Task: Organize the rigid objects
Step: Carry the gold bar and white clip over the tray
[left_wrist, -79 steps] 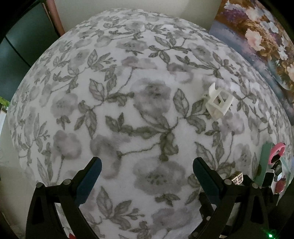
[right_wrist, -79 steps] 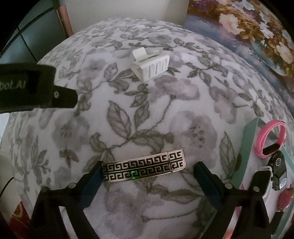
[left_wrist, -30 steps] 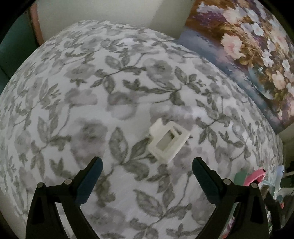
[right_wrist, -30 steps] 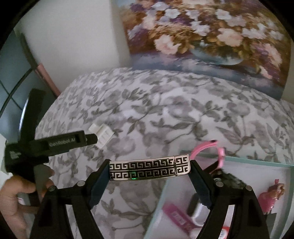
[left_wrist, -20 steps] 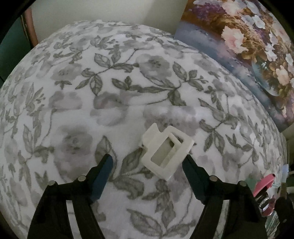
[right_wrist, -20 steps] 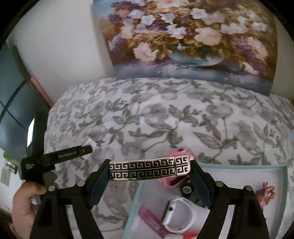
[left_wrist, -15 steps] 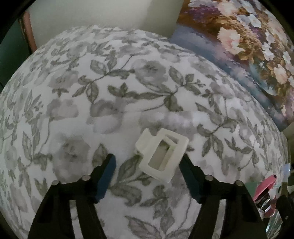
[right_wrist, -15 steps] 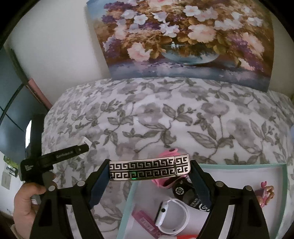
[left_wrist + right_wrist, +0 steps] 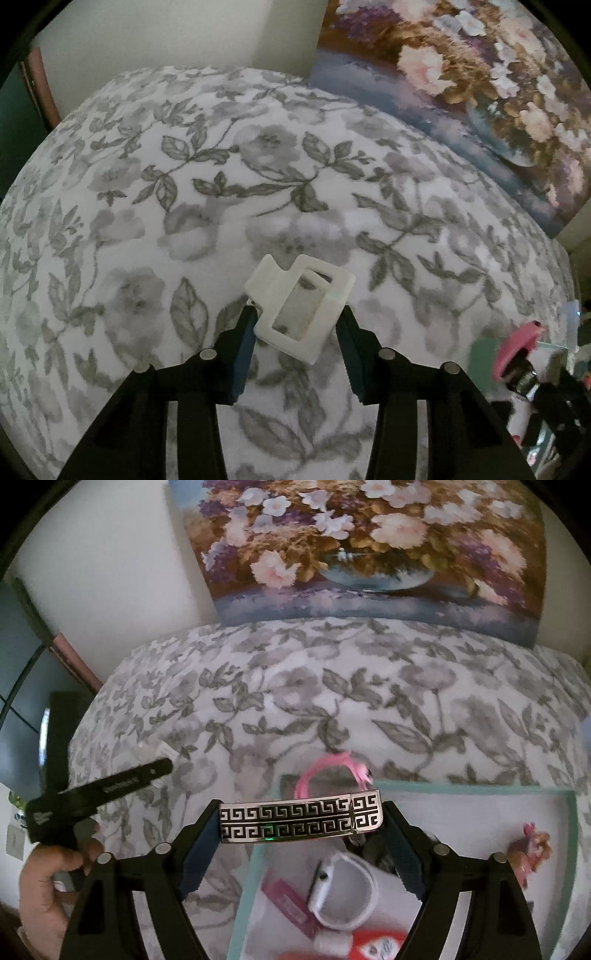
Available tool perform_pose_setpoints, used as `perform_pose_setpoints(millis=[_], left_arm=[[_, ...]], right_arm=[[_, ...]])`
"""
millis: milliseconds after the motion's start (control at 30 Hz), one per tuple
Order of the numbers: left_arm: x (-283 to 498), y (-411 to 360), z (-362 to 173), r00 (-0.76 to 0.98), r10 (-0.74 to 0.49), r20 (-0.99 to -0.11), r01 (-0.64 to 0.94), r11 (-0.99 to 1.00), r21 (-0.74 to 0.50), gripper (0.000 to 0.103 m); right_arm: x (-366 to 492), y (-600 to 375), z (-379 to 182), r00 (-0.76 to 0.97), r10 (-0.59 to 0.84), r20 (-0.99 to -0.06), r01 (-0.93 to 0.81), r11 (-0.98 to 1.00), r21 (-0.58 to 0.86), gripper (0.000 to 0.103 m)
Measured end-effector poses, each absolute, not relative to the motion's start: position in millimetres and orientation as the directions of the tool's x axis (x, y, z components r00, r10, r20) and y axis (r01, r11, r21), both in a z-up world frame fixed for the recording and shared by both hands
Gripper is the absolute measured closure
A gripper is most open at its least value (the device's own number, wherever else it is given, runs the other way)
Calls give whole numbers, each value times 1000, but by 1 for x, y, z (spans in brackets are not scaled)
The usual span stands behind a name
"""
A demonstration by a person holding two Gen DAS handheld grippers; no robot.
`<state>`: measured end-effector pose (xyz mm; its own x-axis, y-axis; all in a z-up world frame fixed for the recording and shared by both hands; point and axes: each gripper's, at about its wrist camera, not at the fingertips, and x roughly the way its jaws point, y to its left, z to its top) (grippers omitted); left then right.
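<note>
A white plastic clip (image 9: 325,295) lies on the grey floral bedspread (image 9: 184,177) in the left wrist view. My left gripper (image 9: 295,328) has its jaws closing on the clip, and both blue pads touch its sides. In the right wrist view my right gripper (image 9: 301,823) is shut on a silver bar with a black key pattern (image 9: 288,818), held across its ends. The bar hangs over the near left corner of a teal-rimmed tray (image 9: 480,786). A hand (image 9: 44,886) holding the left gripper shows at the far left.
In the tray lie a pink band (image 9: 325,771), a white watch strap (image 9: 347,893), a pink stick (image 9: 288,904), a small pink figure (image 9: 532,849) and a red-orange item (image 9: 373,945). A flower painting (image 9: 369,546) leans against the wall behind the bed.
My left gripper came down around the white clip and its jaws narrowed until the pads met it. My right gripper carried the patterned bar from the bedspread to above the tray.
</note>
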<state>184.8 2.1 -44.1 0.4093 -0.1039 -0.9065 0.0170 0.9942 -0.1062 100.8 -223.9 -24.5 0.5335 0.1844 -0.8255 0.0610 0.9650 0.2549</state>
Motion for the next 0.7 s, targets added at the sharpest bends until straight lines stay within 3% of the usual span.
perform_pose_setpoints(millis=[333,700], left_arm=[[120,-40,17,438,-205,-875,123,978,-168,58],[49,-98,16,357,-295,-886,253,944,-212,58]], right_arm=[[43,-253,10,531,155,-833,177,941,287,18],[-38,-288,3,498,82,-863,315,911,268,18]])
